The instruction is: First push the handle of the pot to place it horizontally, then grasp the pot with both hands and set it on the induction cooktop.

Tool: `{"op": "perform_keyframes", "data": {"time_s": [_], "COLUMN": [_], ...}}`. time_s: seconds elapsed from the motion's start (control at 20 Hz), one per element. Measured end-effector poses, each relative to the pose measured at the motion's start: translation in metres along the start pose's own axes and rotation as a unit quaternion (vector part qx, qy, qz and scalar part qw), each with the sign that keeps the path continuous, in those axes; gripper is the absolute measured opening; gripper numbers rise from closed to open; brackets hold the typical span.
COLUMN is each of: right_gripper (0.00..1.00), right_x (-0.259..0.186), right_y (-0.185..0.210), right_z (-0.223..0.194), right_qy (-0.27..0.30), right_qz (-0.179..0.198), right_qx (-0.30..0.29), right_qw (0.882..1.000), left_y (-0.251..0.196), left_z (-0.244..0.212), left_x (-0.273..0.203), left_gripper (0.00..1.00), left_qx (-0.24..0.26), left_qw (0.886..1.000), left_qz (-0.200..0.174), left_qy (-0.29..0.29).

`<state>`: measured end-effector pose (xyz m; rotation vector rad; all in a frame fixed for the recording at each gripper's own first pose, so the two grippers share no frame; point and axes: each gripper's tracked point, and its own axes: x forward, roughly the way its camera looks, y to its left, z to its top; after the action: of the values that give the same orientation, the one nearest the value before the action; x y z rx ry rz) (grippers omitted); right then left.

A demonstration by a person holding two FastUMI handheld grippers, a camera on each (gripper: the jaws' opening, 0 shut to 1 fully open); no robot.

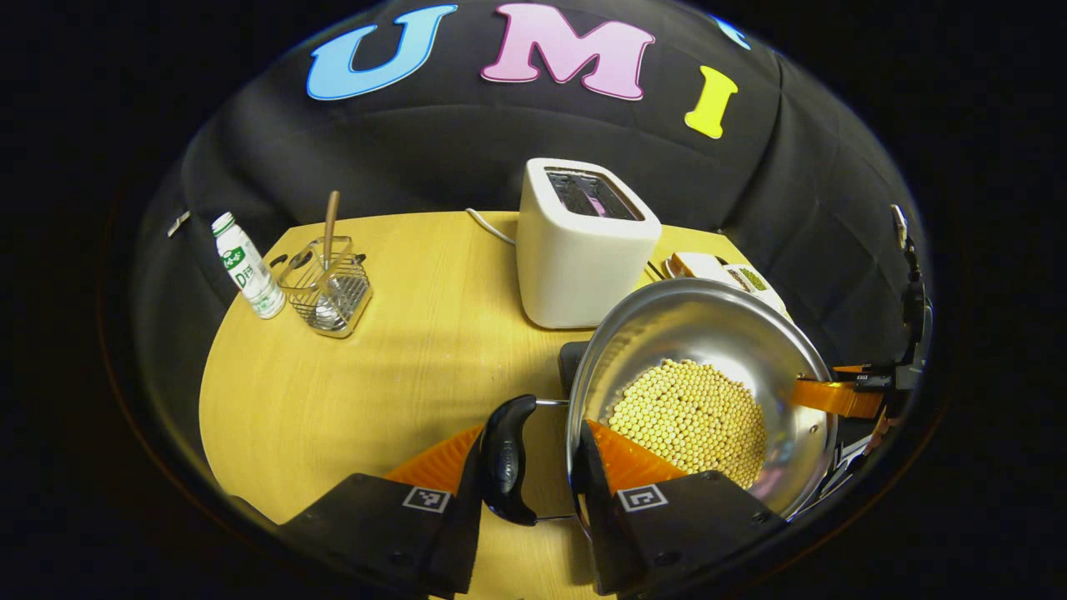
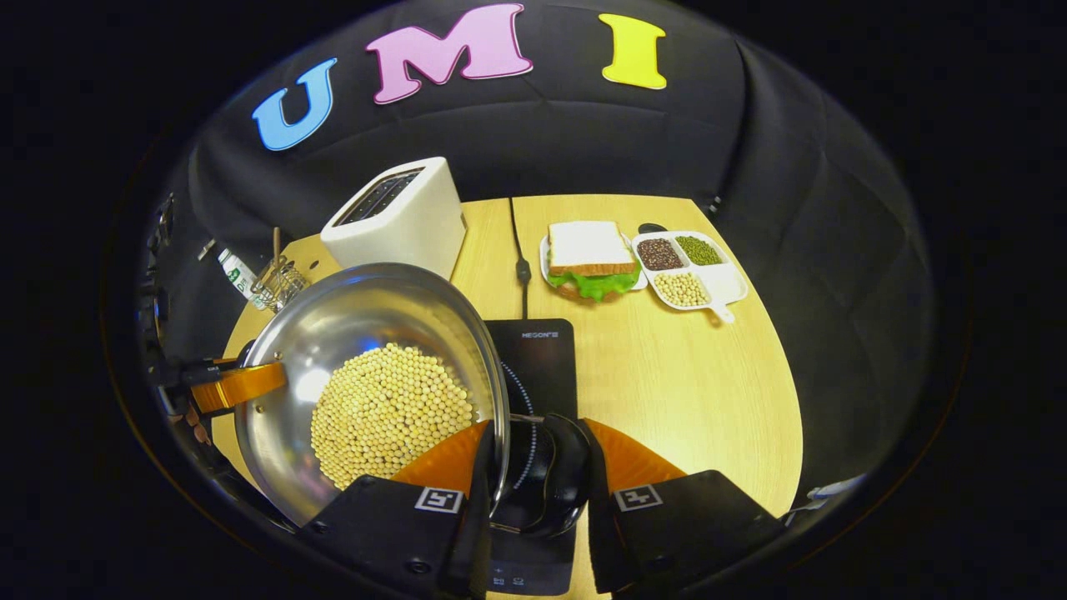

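With each gripper [image 1: 533,467] [image 2: 533,467] pinching a black side handle [image 1: 507,458] [image 2: 557,475], I hold the round steel pot [image 2: 367,333] of beans above the black induction cooktop [image 2: 542,350], so I should lower it level.

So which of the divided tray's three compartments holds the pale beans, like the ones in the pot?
The front compartment of the divided tray, nearest the tray's handle. The two behind it hold dark grains and green beans, unlike the pale ones in the pot.
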<state>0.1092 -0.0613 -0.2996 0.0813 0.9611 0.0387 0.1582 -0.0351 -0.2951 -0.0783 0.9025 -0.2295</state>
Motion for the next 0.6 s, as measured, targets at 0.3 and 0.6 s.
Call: {"op": "perform_keyframes", "data": {"time_s": [0.3,0.6], "right_gripper": [0.51,0.51], "right_x": [0.01,0.014], "right_y": [-0.016,-0.022], "right_z": [-0.002,-0.004], "right_qy": [0.005,0.002], "right_qz": [-0.004,-0.006], "right_qx": [0.008,0.006], "right_qw": [1.0,1.0], "left_y": [-0.015,-0.017], "left_z": [0.003,0.0], "left_x": [0.017,0.022], "left_gripper": [0.58,0.58], "left_qx": [0.006,0.005], "left_qw": [1.0,1.0], "left_qz": [-0.002,-0.006], "left_qy": [0.003,-0.006]}}
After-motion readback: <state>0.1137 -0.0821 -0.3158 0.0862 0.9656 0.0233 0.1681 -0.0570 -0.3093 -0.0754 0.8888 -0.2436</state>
